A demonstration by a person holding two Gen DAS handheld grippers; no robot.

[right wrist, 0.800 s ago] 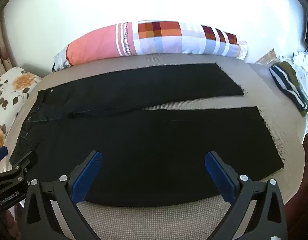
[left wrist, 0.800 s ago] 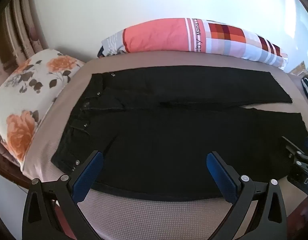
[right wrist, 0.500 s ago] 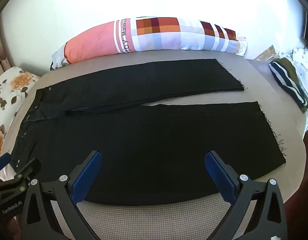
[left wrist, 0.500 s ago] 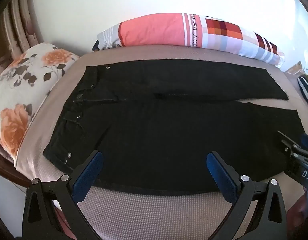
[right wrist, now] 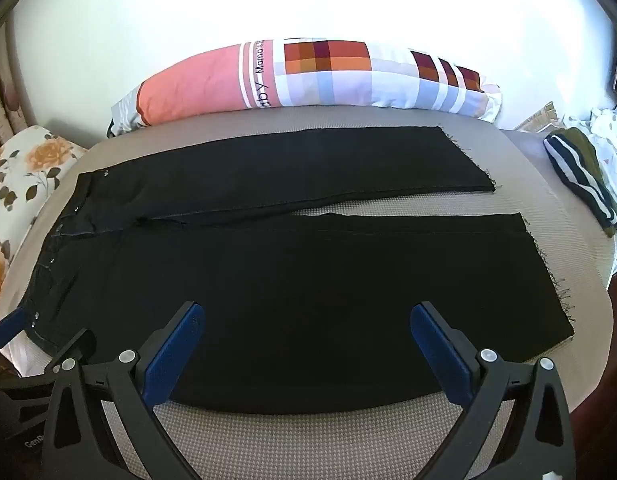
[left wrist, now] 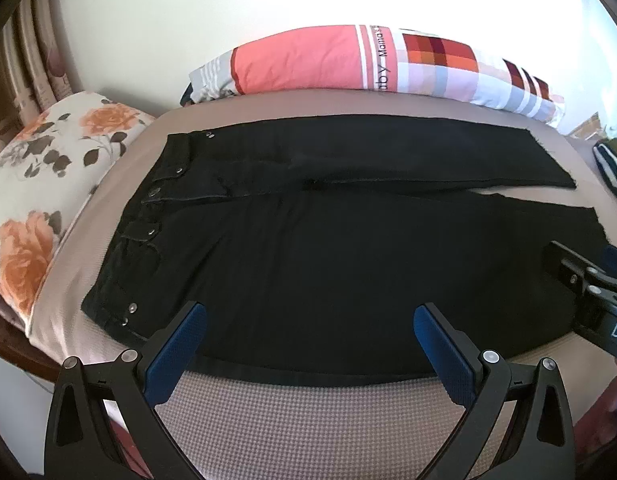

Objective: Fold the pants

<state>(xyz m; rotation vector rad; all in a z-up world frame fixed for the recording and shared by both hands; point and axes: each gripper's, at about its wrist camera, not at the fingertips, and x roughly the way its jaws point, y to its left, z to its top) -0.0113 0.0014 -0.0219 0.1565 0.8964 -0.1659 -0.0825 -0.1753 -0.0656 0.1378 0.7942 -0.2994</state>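
Observation:
Black pants (left wrist: 328, 240) (right wrist: 300, 276) lie flat on the beige bed, waistband with metal studs at the left, both legs stretched to the right with frayed hems. The far leg and the near leg part slightly toward the hems. My left gripper (left wrist: 310, 316) hovers wide open above the near edge of the pants, close to the waist end. My right gripper (right wrist: 308, 314) hangs wide open over the near leg, nearer the hem end. Nothing is between either pair of blue pads. Each gripper shows at the side of the other's view.
A long patchwork bolster (right wrist: 316, 76) lies along the wall behind the pants. A floral pillow (left wrist: 36, 200) sits at the left end of the bed (right wrist: 308, 440). Striped folded clothing (right wrist: 584, 176) rests at the right edge, with white fabric behind it.
Both views have shifted so the pants sit slightly higher and more centred; the left gripper's view shows more of the waistband corner and of the bed in front. The jaws stayed wide.

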